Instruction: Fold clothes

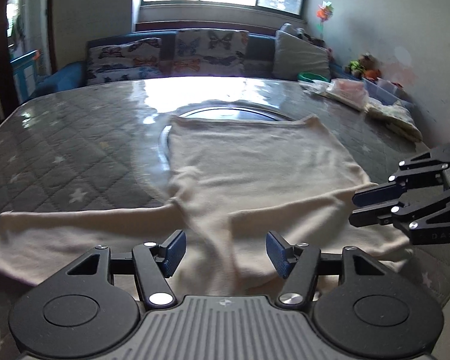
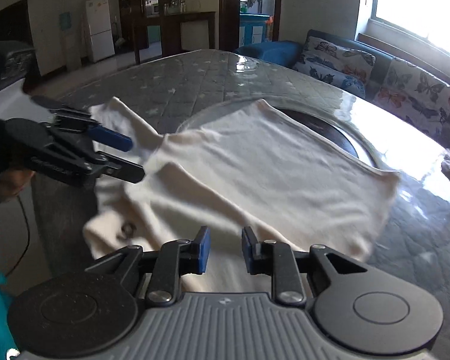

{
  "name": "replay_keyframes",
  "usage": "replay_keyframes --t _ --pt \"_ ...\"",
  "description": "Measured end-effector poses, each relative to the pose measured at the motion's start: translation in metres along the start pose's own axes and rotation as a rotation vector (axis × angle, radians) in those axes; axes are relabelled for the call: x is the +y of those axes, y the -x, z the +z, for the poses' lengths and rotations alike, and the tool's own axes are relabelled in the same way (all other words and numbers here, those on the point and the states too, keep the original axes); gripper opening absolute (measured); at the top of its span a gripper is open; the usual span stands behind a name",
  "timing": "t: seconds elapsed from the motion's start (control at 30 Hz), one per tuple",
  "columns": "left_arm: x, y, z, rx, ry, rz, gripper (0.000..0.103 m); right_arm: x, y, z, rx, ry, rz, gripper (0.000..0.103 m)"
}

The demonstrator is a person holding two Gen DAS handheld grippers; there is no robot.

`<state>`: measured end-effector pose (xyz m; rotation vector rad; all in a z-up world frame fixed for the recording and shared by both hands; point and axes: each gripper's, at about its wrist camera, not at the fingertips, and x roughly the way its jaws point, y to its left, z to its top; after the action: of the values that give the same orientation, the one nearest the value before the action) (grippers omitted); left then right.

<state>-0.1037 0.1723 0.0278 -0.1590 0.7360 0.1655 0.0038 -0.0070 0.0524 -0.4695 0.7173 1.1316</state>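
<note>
A cream long-sleeved top (image 1: 255,165) lies spread flat on the grey quilted table (image 1: 75,150), one sleeve stretched out to the left. My left gripper (image 1: 225,249) hovers over the near part of the top, jaws wide open with nothing between them. At the right of this view my right gripper (image 1: 355,208) sits over the top's near right edge with a narrow gap between its pads. In the right wrist view the top (image 2: 270,162) fills the middle. The right gripper (image 2: 226,250) stands slightly open above the cloth, gripping nothing. The left gripper (image 2: 135,160) is open at the left.
A round inset (image 1: 225,112) shows in the table's glossy cover under the top's far edge. Bags and plastic boxes (image 1: 360,93) crowd the far right corner. A sofa with butterfly cushions (image 1: 180,54) runs behind the table. A hand (image 2: 12,180) holds the left gripper.
</note>
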Motion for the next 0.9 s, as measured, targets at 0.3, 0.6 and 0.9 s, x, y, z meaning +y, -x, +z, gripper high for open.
replay_keyframes --t 0.3,0.6,0.9 --pt "0.073 0.021 -0.008 -0.014 0.151 0.174 0.064 0.026 -0.034 0.012 0.023 0.018 0.018 0.023" --pt "0.141 0.035 -0.022 -0.018 0.331 0.343 0.064 0.052 -0.047 0.021 0.027 0.066 0.058 0.023" --pt "0.175 0.027 -0.023 -0.002 0.422 0.415 0.062 0.058 -0.046 0.019 0.028 0.058 0.077 0.023"
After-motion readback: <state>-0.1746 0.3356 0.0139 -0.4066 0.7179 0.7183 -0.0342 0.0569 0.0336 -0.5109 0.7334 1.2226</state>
